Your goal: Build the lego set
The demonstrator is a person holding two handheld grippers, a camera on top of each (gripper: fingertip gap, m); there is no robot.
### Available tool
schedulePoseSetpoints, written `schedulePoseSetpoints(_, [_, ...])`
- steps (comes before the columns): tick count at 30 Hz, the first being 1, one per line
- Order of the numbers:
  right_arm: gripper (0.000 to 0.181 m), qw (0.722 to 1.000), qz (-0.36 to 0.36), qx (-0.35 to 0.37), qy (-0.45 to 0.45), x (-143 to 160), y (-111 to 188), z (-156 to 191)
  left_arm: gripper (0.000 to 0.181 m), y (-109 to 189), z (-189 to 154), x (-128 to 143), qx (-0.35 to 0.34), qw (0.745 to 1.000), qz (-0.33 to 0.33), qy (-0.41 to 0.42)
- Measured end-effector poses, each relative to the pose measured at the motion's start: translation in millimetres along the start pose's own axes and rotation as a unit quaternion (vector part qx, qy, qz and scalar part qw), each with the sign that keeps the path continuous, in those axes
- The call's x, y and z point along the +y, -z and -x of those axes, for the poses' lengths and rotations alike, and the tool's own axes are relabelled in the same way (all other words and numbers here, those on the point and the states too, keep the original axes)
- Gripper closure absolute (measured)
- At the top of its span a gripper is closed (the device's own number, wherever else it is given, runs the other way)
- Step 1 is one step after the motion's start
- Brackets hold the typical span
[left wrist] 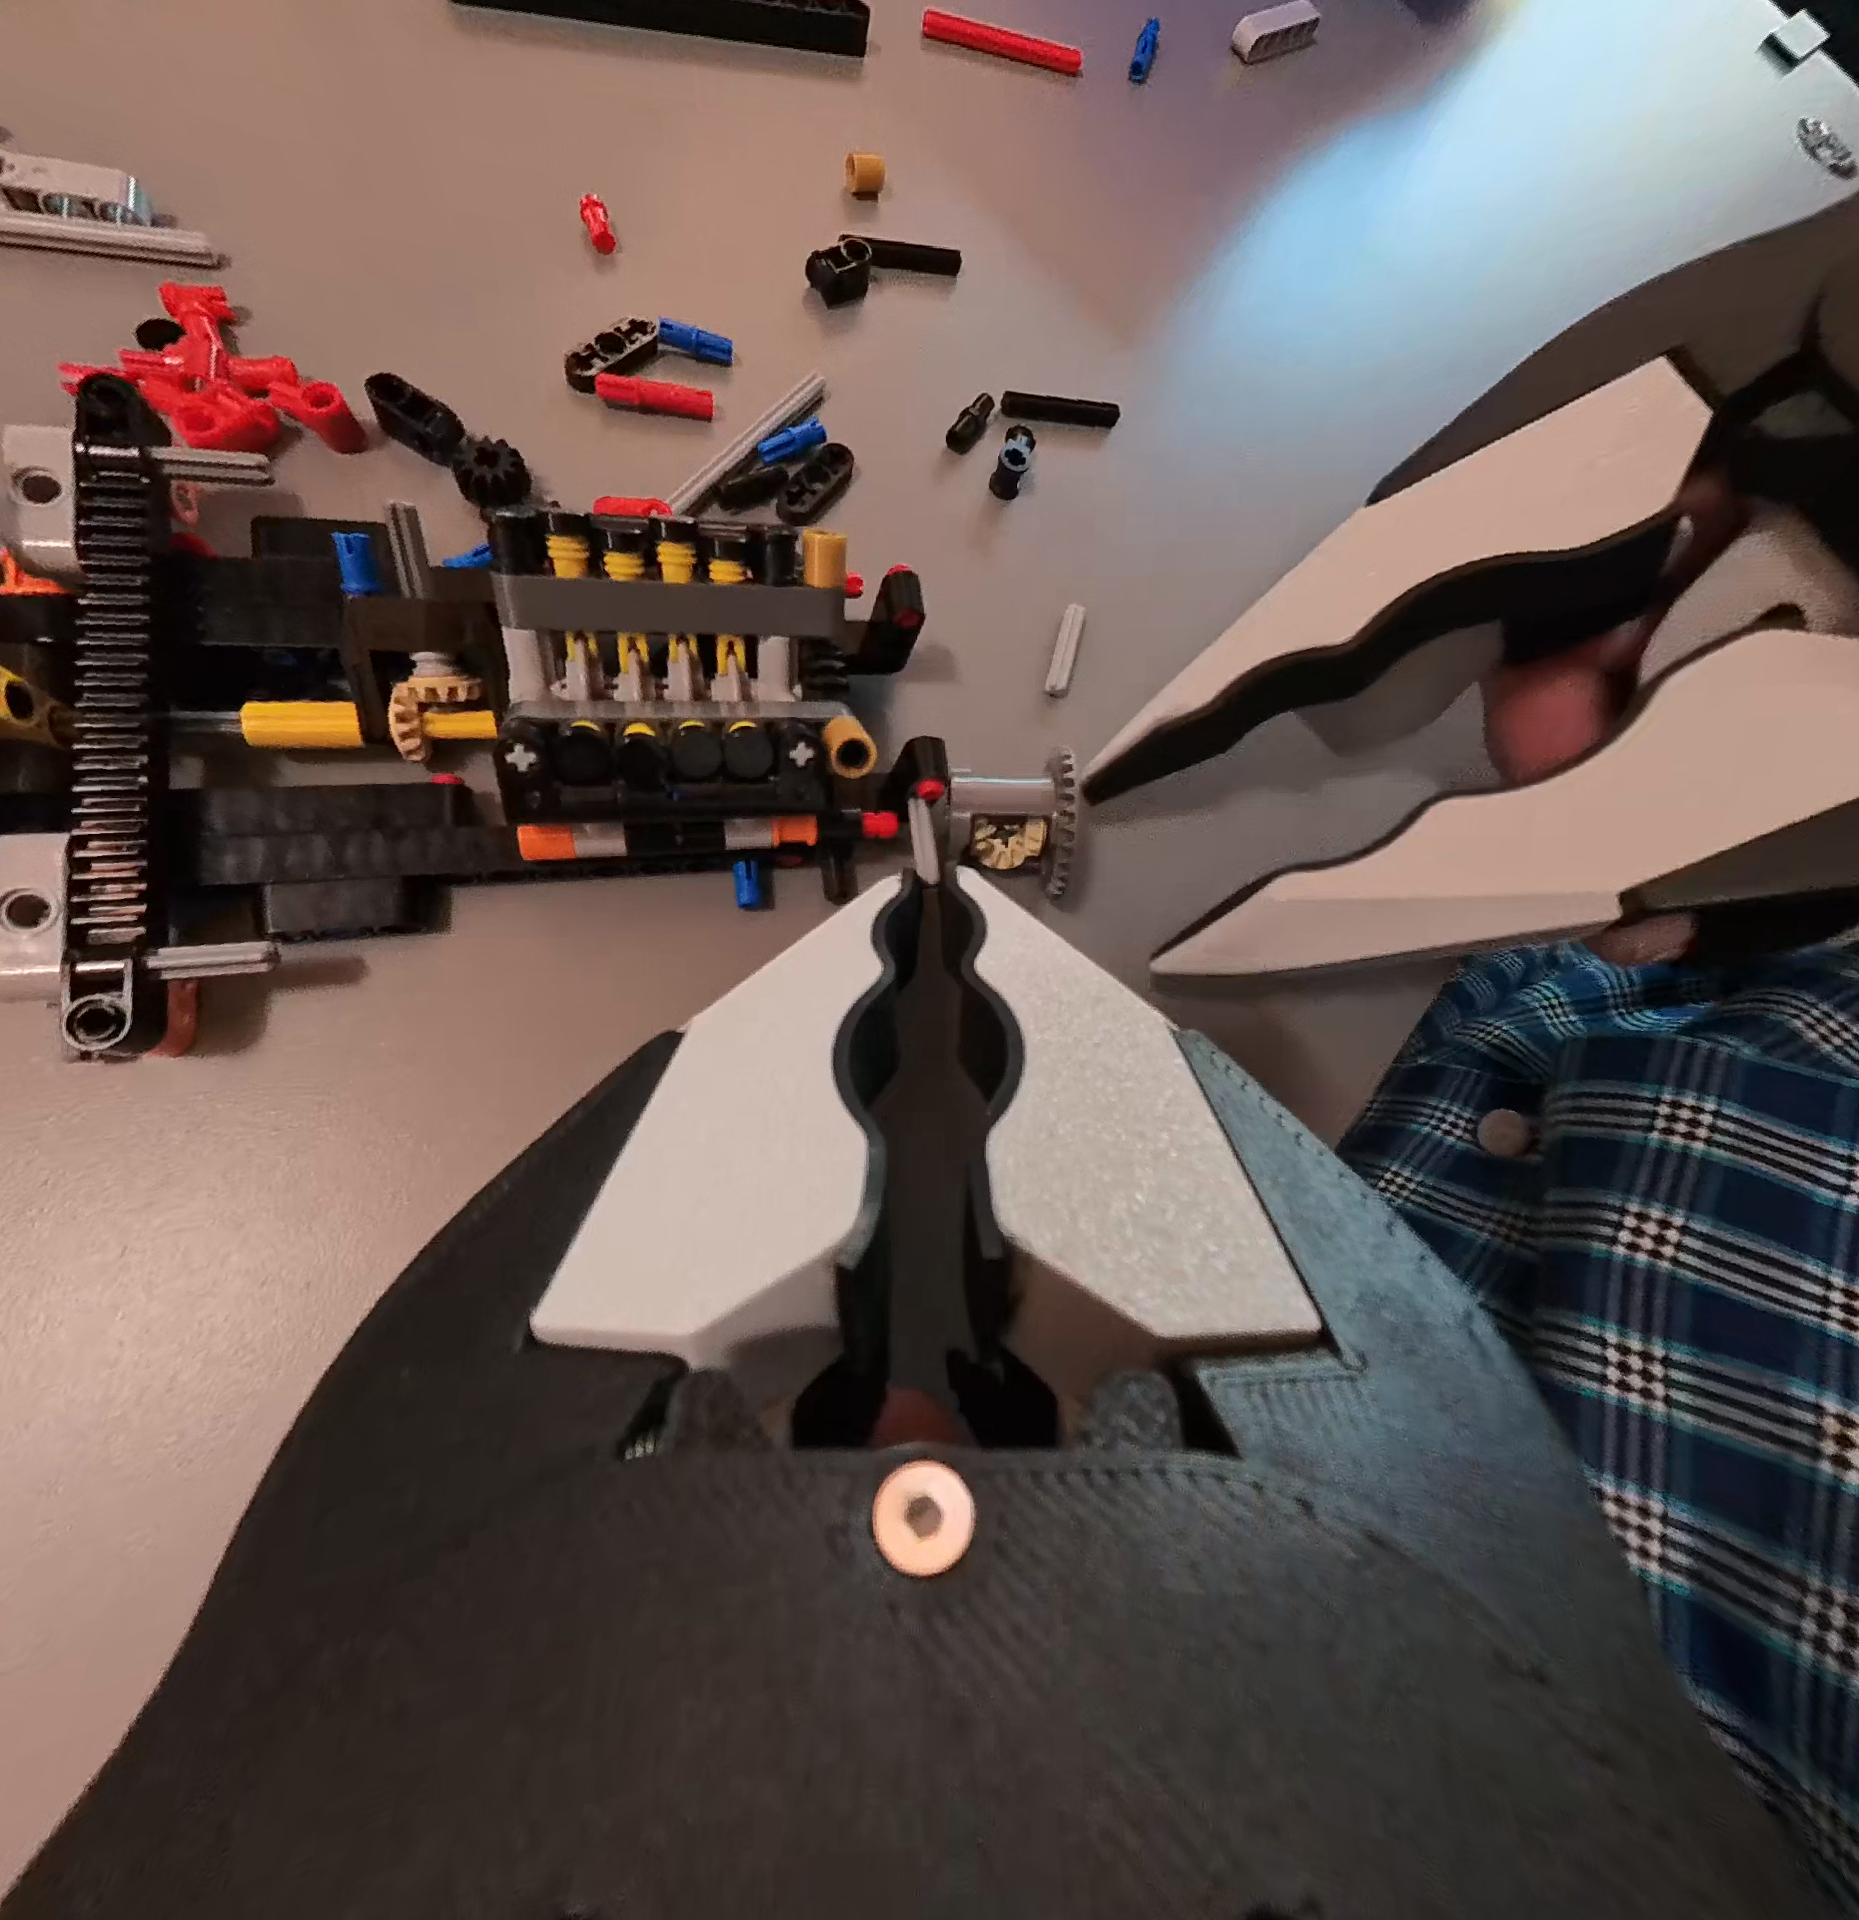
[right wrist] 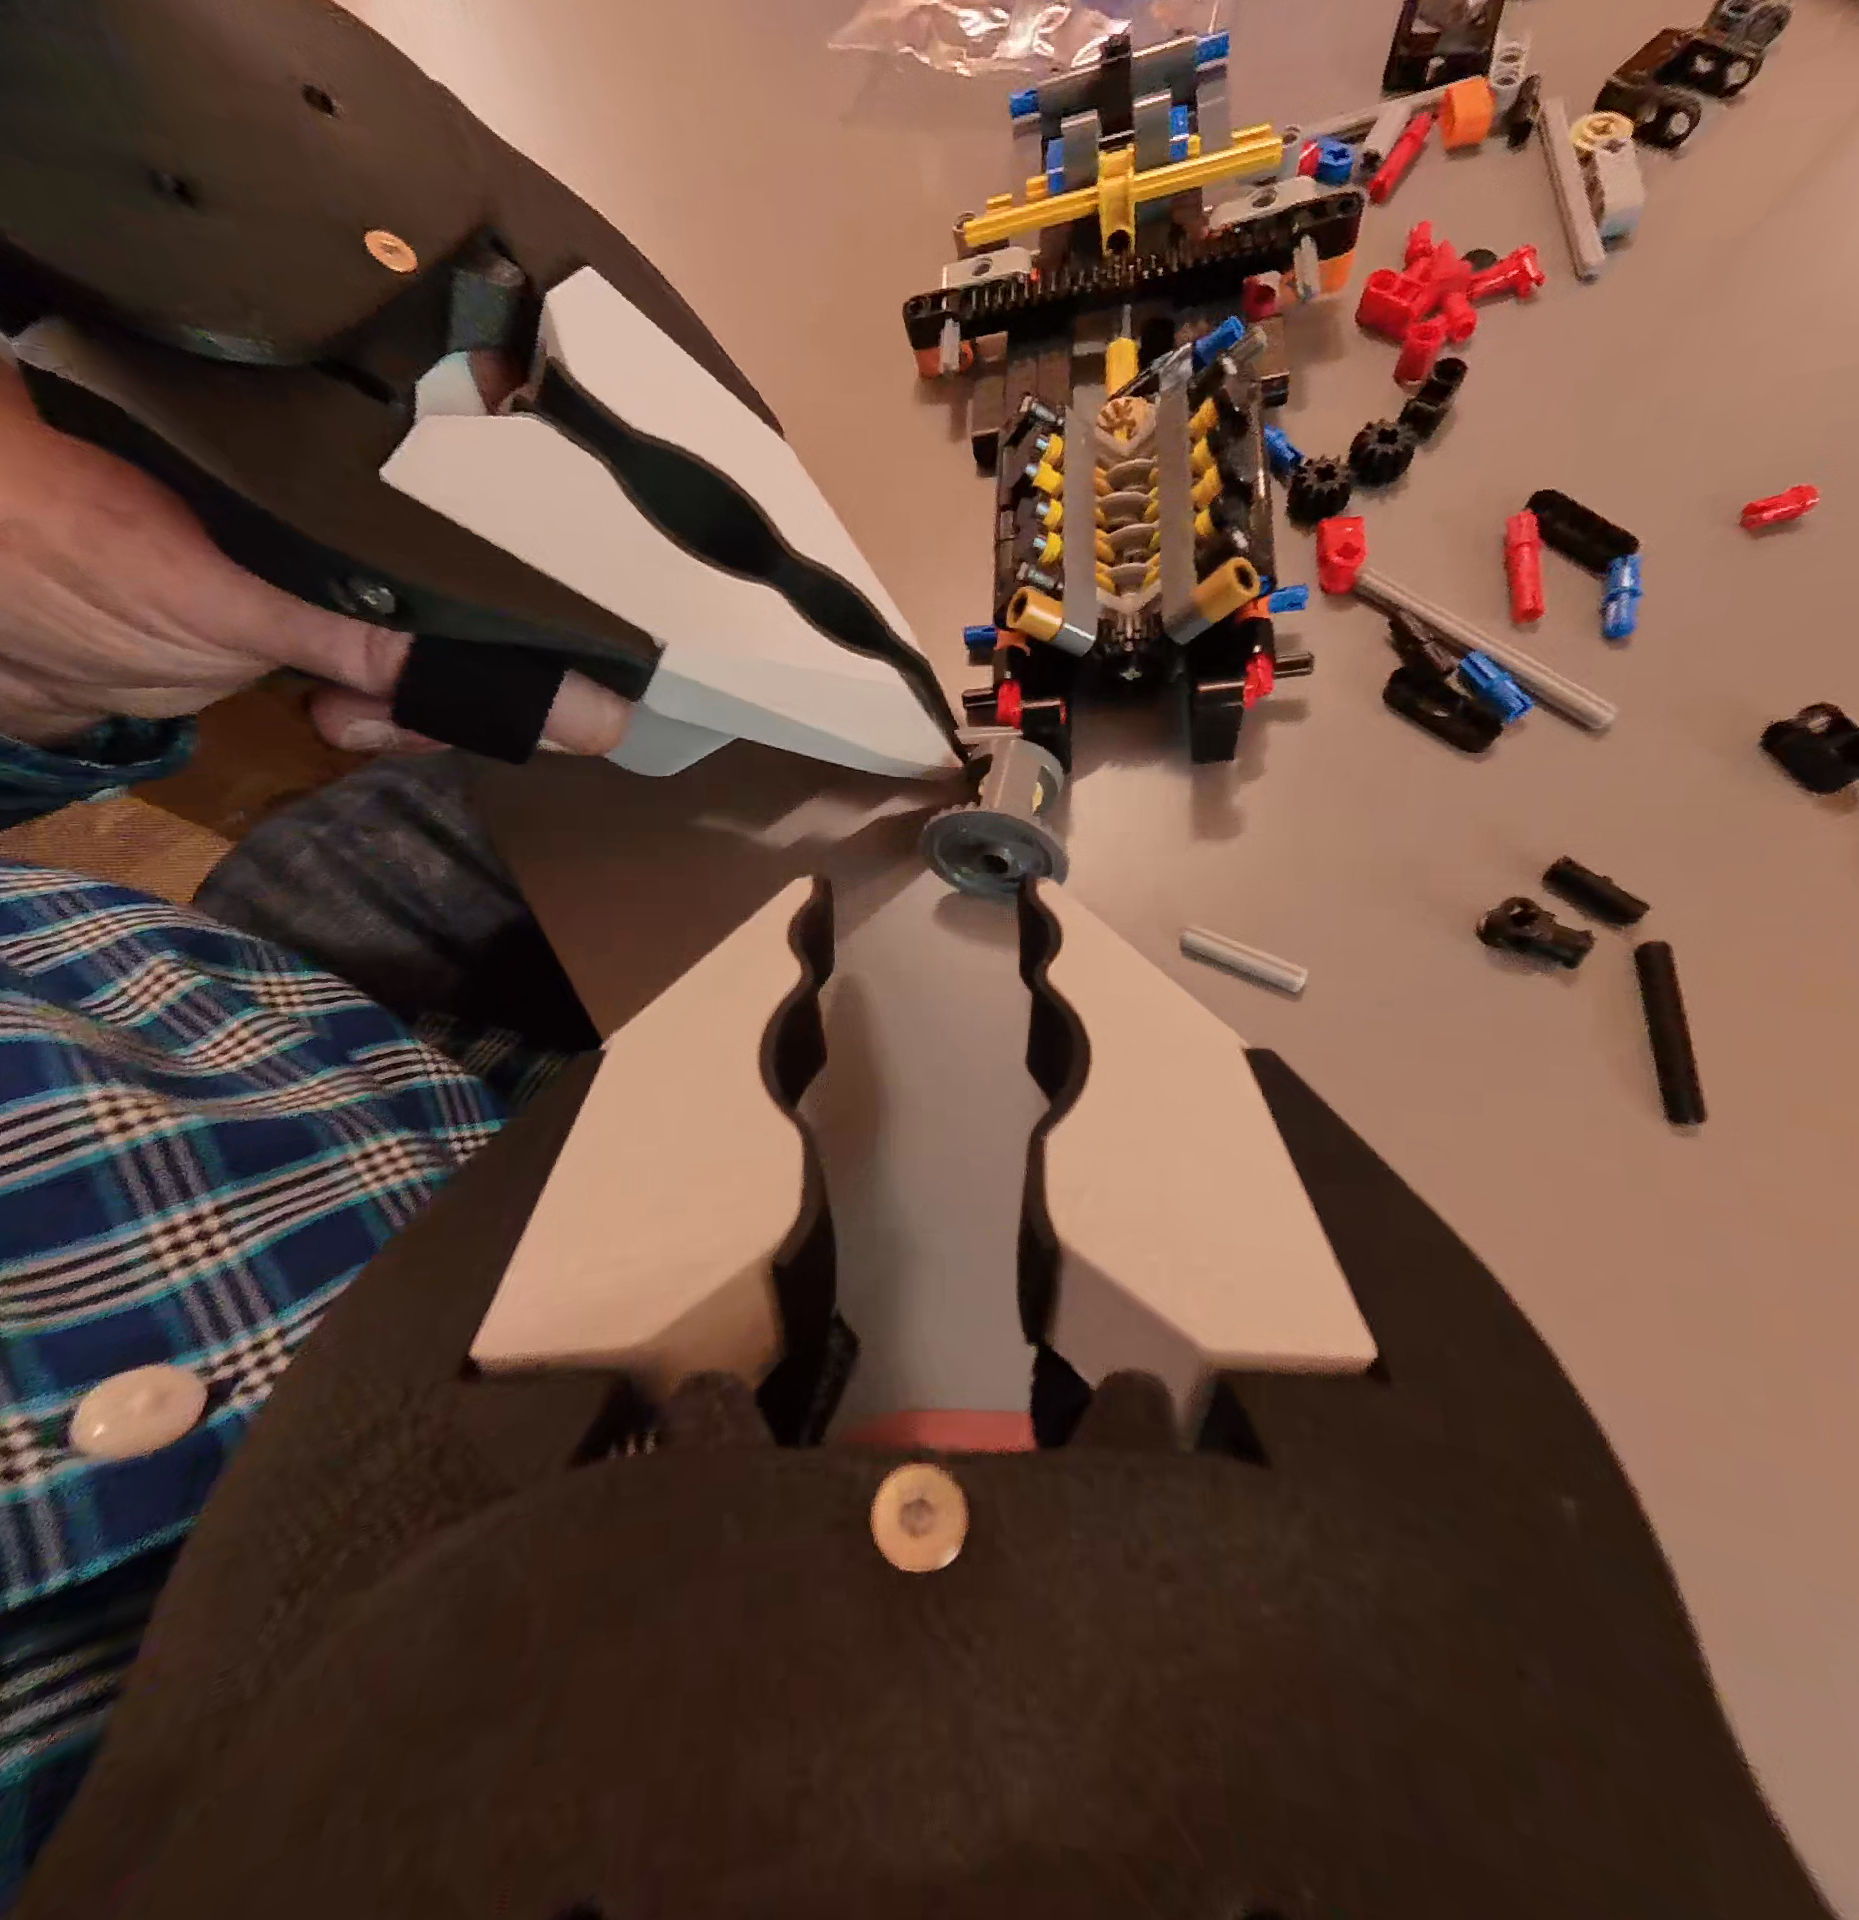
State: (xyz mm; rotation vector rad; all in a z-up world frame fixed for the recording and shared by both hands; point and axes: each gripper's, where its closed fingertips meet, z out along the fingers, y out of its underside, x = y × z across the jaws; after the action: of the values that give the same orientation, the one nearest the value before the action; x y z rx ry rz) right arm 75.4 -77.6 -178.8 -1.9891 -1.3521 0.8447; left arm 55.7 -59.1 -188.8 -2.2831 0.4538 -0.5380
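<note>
The partly built lego chassis (left wrist: 665,665) with its yellow-and-black engine block lies on the tan table; it also shows in the right wrist view (right wrist: 1133,499). A grey differential gear piece (left wrist: 1018,821) sits at its near end (right wrist: 992,831). My left gripper (left wrist: 930,883) is shut on a thin grey axle (left wrist: 923,831) whose end meets the differential; the gripper also shows from the side (right wrist: 951,753). My right gripper (right wrist: 923,894) is open and empty, its fingertips either side of the differential's gear face. It enters from the right in the left wrist view (left wrist: 1117,873).
Loose pieces lie scattered: a short grey axle (right wrist: 1242,961), a black axle (right wrist: 1668,1029), red connectors (left wrist: 218,379), black gears (right wrist: 1320,488), blue and red pins. A person's plaid sleeve (left wrist: 1673,1247) is close by. A clear plastic bag (right wrist: 966,26) lies beyond the model. Left and right tips are no more than a few centimetres apart.
</note>
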Motion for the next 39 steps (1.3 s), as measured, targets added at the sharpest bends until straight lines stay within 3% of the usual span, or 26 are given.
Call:
schedulePoseSetpoints(9, [0.149, 0.999, 0.0, 0.039, 0.01, -3.6, -5.8, -9.3, 0.18, 1.4, -0.5, -0.7, 0.003, 1.0, -0.005, 0.0])
schedulePoseSetpoints(16, [0.164, 0.998, -0.003, 0.053, 0.016, -6.3, -5.7, -20.9, 0.18, 1.6, -0.3, -0.6, 0.003, 1.0, -0.005, 0.001])
schedulePoseSetpoints(39, [0.181, 0.998, -0.012, 0.053, 0.026, -5.4, 0.8, -28.7, 0.18, 1.4, -0.4, -0.1, 0.0, 1.0, -0.003, -0.002])
